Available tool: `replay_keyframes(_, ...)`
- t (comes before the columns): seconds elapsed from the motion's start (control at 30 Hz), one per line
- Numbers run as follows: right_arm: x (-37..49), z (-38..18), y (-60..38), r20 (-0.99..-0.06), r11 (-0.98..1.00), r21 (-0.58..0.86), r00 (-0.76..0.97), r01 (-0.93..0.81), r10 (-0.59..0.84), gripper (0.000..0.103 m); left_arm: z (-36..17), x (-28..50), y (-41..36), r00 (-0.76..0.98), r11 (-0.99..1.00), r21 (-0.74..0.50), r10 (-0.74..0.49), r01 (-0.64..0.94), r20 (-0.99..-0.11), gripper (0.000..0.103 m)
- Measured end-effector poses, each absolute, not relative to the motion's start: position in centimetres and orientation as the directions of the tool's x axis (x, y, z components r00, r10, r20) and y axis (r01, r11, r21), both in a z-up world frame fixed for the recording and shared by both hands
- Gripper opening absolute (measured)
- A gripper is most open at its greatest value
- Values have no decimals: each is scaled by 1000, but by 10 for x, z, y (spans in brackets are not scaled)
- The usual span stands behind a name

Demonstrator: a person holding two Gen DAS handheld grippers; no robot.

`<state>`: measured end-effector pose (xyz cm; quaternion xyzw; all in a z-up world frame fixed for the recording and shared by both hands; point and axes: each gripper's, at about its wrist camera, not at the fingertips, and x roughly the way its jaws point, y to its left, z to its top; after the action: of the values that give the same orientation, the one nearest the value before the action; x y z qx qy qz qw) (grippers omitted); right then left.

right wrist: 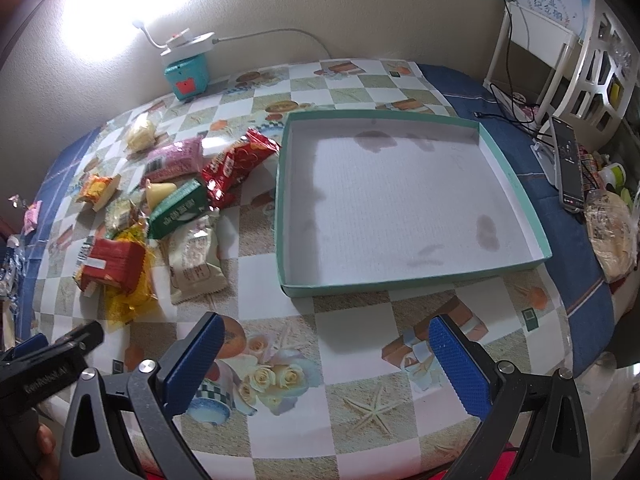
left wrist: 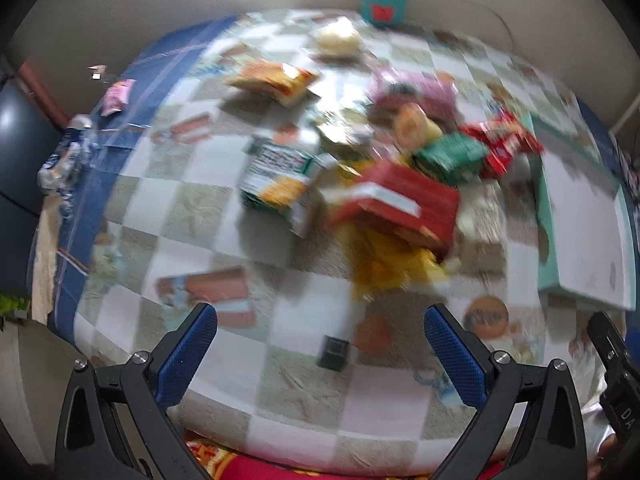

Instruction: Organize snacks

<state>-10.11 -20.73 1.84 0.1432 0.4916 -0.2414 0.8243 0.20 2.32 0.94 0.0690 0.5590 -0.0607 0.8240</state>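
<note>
Both the left gripper (left wrist: 320,344) and the right gripper (right wrist: 326,354) stand with jaws spread wide and nothing between them, above the checked, picture-printed plastic tablecloth (right wrist: 360,420). The mixed heap of wrapped snack packets (right wrist: 160,208) lies on the cloth just left of the shallow teal-rimmed white cardboard tray (right wrist: 400,200), which holds nothing, so sorting appears not yet begun. Risk: the packets overlap, notably the ridged red packet (right wrist: 112,266) resting on crinkled yellow cellophane (right wrist: 128,304), so a pinch could drag neighbours or slip; the left view is also motion-blurred, hampering aim.
</note>
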Motion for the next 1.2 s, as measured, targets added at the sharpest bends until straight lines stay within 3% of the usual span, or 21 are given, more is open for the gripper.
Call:
replay_keyframes(0.13,-94,22,-202,-867,851,29,437,525,-240,103,16,10,53,439,994,-40,-79,97,-895,103)
replay_keyframes(0.23,-83,25,-192,-860,866,60,466,496,-208,103,12,20,78,385,995,-100,-99,17,-918,103)
replay_keyframes(0.47,-51,21,-154,-854,908,103,505,406,-128,103,0,36,109,380,989,-128,-89,-77,-921,103)
replay_keyframes(0.93,1,8,-97,-845,955,117,532,272,-48,103,-15,65,134,447,980,-192,-147,-57,-882,103)
replay_keyframes(1.2,17,-7,-83,-855,961,120,518,249,-28,103,-21,85,126,402,970,-236,-242,65,-883,103)
